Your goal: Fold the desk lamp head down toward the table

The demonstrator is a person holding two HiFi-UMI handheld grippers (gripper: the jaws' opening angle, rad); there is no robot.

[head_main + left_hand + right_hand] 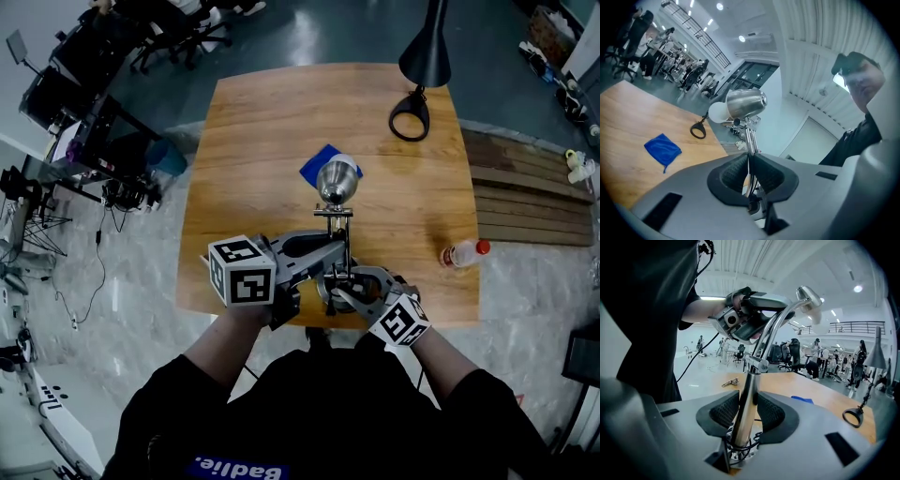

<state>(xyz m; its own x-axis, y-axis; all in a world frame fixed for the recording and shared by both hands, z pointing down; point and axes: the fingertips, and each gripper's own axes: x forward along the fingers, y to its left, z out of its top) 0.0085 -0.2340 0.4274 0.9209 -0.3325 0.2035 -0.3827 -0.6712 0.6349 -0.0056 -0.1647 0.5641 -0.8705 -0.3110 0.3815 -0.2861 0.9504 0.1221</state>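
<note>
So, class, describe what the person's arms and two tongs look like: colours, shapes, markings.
Both the left tongs and the right tongs have smooth grey bodies that end in black, textured pads. Each carries a white cube printed with black square markers. The person's arms are covered by long black sleeves.

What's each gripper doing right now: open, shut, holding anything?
Left gripper: closed on the lamp's thin upper arm.
Right gripper: closed on the lamp's lower post.
</note>
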